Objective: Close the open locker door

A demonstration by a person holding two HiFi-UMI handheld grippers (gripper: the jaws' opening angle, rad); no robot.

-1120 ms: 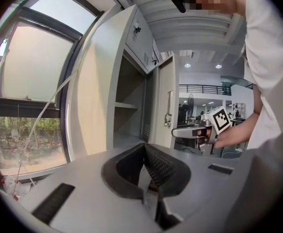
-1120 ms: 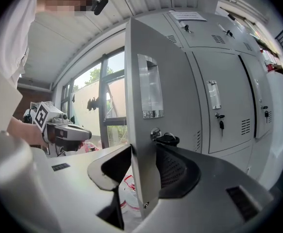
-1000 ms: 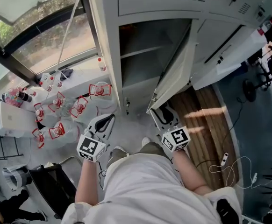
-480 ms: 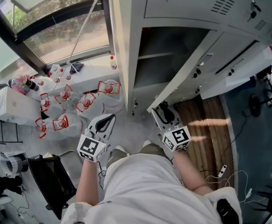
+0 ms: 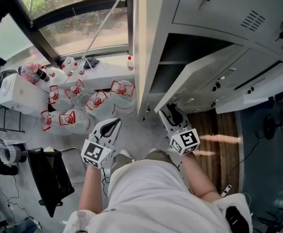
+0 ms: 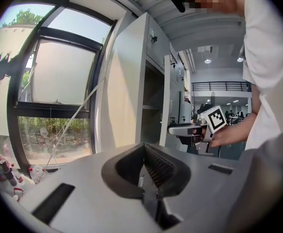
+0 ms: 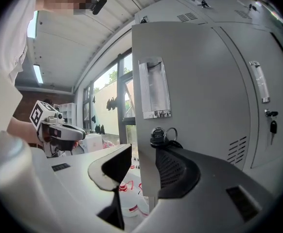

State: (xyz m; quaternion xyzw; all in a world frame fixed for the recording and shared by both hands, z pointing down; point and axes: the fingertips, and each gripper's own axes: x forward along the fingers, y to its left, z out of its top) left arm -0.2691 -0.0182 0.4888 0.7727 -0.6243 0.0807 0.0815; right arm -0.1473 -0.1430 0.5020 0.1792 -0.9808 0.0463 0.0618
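The grey locker [image 5: 151,42] stands ahead with one door [image 5: 200,76] swung out towards me, its compartment [image 5: 180,57] dark inside. My right gripper [image 5: 170,114] is at the door's free edge. In the right gripper view the door [image 7: 190,96] runs between the jaws of that gripper [image 7: 144,152], which is open. The right pad lies at the outer face under the key [image 7: 158,136], and a slit shows beside the left jaw. My left gripper [image 5: 113,124] hangs left of the locker, shut on nothing [image 6: 144,147].
Several water bottles with red labels [image 5: 83,103] crowd the floor under the window [image 5: 78,28], left of the locker. A black stand [image 5: 49,178] is at my lower left. Wooden flooring [image 5: 214,130] and more closed lockers [image 5: 258,86] lie to the right.
The person and both grippers have shifted sideways. The right gripper has stayed on the door's free edge, and the door looks swung a little nearer the locker front.
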